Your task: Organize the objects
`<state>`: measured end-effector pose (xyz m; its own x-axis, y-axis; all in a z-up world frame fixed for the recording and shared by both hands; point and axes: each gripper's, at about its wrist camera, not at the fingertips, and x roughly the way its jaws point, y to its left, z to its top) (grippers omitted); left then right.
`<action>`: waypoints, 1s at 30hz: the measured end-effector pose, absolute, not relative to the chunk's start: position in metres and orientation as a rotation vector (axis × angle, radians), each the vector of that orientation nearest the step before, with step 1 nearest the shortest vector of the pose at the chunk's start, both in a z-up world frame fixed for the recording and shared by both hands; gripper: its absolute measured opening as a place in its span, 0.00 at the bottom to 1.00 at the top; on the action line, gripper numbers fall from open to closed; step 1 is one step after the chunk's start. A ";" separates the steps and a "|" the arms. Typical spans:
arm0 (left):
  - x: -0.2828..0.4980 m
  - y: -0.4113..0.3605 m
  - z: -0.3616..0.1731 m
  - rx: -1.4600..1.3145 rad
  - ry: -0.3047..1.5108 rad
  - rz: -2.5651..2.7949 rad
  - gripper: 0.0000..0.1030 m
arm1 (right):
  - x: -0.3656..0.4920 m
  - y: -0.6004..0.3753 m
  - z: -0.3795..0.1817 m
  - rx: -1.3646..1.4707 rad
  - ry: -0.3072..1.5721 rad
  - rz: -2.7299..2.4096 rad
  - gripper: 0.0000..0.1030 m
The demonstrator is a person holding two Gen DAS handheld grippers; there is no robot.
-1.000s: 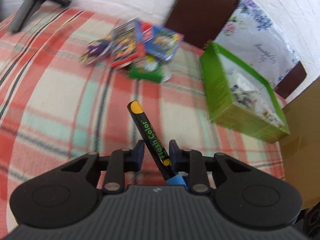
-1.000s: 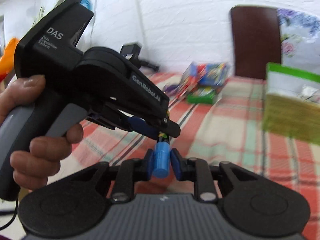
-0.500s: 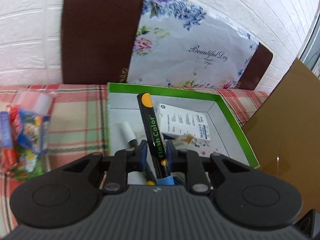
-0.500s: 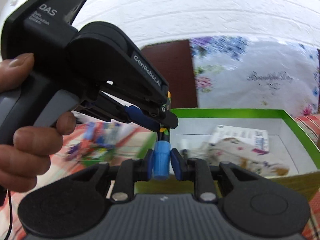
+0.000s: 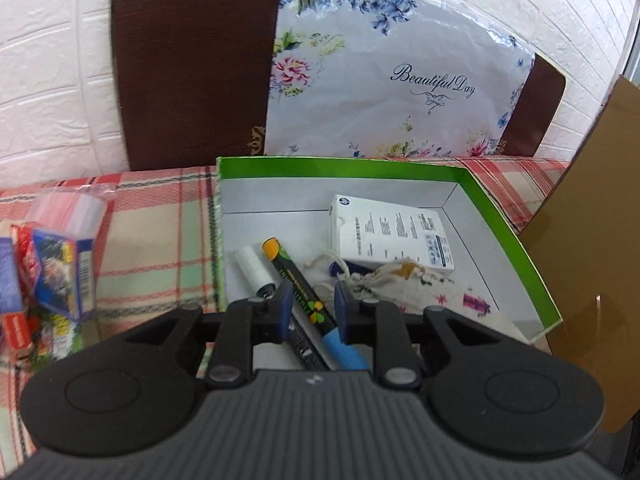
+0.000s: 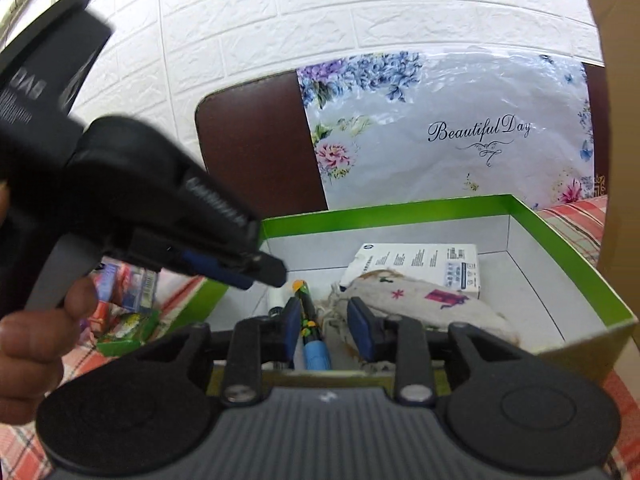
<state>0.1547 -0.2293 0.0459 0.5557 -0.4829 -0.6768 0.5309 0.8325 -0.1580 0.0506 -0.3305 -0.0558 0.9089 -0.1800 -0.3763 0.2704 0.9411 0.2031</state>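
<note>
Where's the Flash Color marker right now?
The Flash Color marker lies in the green box, near its left wall in both wrist views, between the white marker and the cloth pouch.

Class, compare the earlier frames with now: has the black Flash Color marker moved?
Yes. The marker has gone from above the plaid cloth into the green box, beside the white marker.

"Beautiful Day" stands in black script on the flowered sheet (image 5: 400,92) behind the green box (image 5: 508,224). In the right wrist view, blurred "DAS" shows on the left tool's body (image 6: 36,92). Print on the white carton (image 5: 392,232) inside the box is too small to read.
</note>
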 end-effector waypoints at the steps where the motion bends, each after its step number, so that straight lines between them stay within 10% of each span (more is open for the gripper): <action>1: 0.148 -0.222 0.048 0.076 0.765 -0.591 0.24 | 0.047 -0.327 -0.054 0.258 0.360 -0.232 0.28; 30: 0.105 0.063 -0.044 -0.031 0.562 -0.095 0.39 | 0.142 -0.172 -0.039 0.210 0.576 0.149 0.39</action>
